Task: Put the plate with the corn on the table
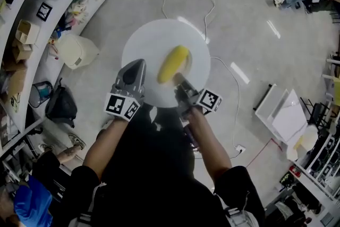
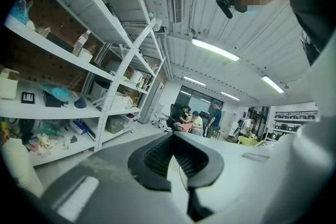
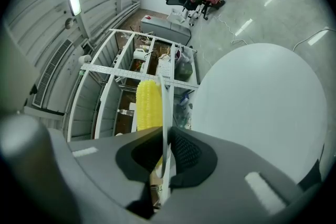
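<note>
The person's bare forearms (image 1: 109, 141) reach up from the lower centre of the head view to the left tongs (image 1: 137, 64) and right tongs (image 1: 178, 82). Each is clamped narrow on the near rim of the round white plate (image 1: 154, 40), and both gripper views show the thin rim pinched between the pads. The yellow corn cob (image 1: 174, 64) lies loose on the plate, right of centre, just beside the right tongs. The plate hangs mid-frame over the grey floor (image 1: 244, 34), with no bench in sight beneath it.

To do this step well, I judge both tongs should travel at one height and pace so the plate stays level and the cob cannot roll. They should release only once the plate rests flat.

No brand or writing is legible. The only markings are square black-and-white markers on the marker cubes (image 1: 122, 105) and one on the white shelves (image 1: 38, 53) at upper left.
</note>
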### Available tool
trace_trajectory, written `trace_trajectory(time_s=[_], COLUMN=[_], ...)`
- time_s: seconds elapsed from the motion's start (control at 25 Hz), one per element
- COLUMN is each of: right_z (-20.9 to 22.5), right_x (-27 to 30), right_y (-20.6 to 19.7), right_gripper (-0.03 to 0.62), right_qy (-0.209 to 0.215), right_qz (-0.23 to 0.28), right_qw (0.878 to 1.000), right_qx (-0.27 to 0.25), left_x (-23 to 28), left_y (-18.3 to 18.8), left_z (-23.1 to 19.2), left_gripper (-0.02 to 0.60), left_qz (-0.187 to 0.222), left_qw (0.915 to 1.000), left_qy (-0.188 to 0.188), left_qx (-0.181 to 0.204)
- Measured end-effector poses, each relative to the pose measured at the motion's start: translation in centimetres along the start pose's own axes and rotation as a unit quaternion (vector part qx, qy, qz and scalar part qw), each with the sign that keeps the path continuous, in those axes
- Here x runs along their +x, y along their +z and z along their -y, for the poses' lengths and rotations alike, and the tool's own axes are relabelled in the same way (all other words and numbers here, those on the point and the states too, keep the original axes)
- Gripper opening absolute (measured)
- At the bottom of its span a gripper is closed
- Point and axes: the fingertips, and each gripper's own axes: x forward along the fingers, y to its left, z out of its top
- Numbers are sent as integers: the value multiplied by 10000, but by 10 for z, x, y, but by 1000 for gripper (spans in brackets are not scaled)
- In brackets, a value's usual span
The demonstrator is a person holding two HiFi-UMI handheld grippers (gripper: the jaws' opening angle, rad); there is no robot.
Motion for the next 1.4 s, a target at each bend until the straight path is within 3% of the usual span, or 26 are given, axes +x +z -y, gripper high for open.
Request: trace_trajectory(time_s=[0.04,0.16,0.24,0.32,0.48,1.12,1.4], right_z=[0,14,11,20,18,63,83], right_x=[4,5,14,17,31,62,76], right_y=[2,-4,-1,-1,2,-12,-15], right_gripper=[40,40,41,41,41,41,41], right_qy=[116,-102,116,-70,323,398,391], right_qz=[-13,-134,-209,-296,-405,-781,-771], right_qw=[9999,9998,9997,9995,9986,9961,9962], right_qx=[7,119,-5,54,-98,-77,41], left_x=[3,2,6,10,18,32,34], left_y=[0,-4,-5,-7,-20,-57,-81], left_z=[-2,-8,-14,-21,-32,-52,-64], left_gripper=[3,3,3,3,3,3,3], left_qz=[36,54,86,110,71,55,-152], left_qw=[10000,9999,9999,9998,9996,9994,9994], left_qy=[20,91,119,166,268,331,304], left_qx=[-1,-43,-23,-6,-39,-83,-75])
